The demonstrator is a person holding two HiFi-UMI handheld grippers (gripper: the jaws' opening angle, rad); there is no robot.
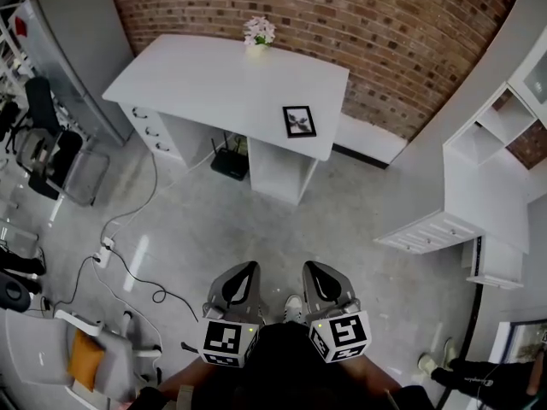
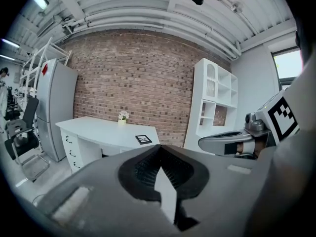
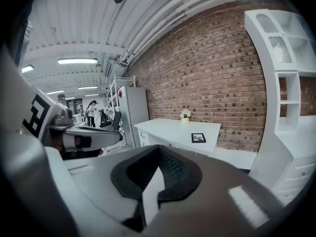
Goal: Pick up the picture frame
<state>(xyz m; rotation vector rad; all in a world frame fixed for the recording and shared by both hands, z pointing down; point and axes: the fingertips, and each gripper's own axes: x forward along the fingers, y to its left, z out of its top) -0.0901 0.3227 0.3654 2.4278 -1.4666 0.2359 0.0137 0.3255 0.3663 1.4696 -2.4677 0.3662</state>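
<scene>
A small black picture frame [image 1: 299,120] lies flat near the right end of a white desk [image 1: 205,84] against the brick wall. It also shows far off as the frame [image 2: 143,139] in the left gripper view and the frame [image 3: 198,138] in the right gripper view. My left gripper [image 1: 245,272] and right gripper [image 1: 314,271] are held side by side low in the head view, well short of the desk. Both are shut with nothing between their jaws.
A small pot of flowers [image 1: 259,32] stands at the desk's back edge. A router [image 1: 229,162] and cables lie on the floor by the desk. White shelving [image 1: 491,178] stands at the right, office chairs [image 1: 47,156] and a grey cabinet [image 1: 73,41] at the left.
</scene>
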